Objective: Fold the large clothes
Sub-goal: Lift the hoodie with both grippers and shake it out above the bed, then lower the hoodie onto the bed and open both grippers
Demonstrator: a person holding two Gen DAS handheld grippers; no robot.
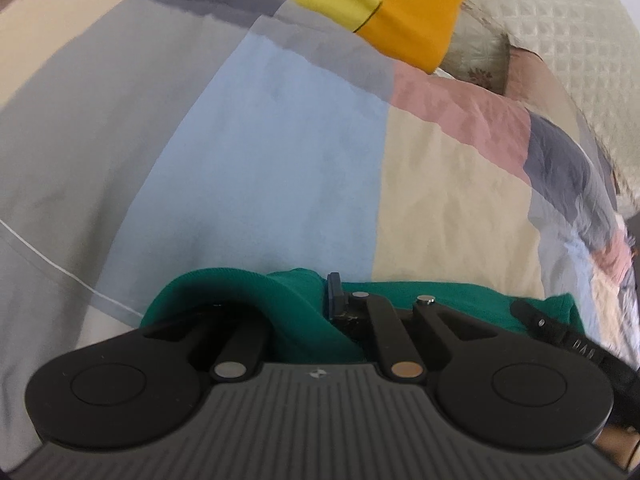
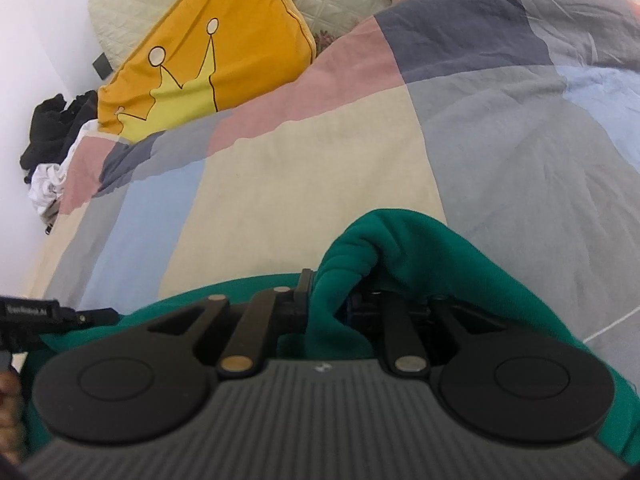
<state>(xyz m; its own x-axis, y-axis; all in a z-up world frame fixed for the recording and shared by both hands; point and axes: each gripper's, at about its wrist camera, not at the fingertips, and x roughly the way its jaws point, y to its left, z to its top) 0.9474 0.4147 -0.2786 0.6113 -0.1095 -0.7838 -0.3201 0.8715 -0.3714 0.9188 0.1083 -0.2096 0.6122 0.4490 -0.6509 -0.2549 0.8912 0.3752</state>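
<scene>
Both pairs of fingers, left (image 1: 326, 300) and right (image 2: 332, 300), pinch bunched folds of the soft green garment (image 2: 420, 264) at the near edge of the patchwork quilt (image 2: 300, 180), wide and bare beyond.

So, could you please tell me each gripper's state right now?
Left gripper: shut on the green knit garment.
Right gripper: shut on the same garment.

White lettering sits on the black gripper (image 2: 28, 312) at the left edge of the right wrist view, too blurred to read. Nothing else carries text.
</scene>
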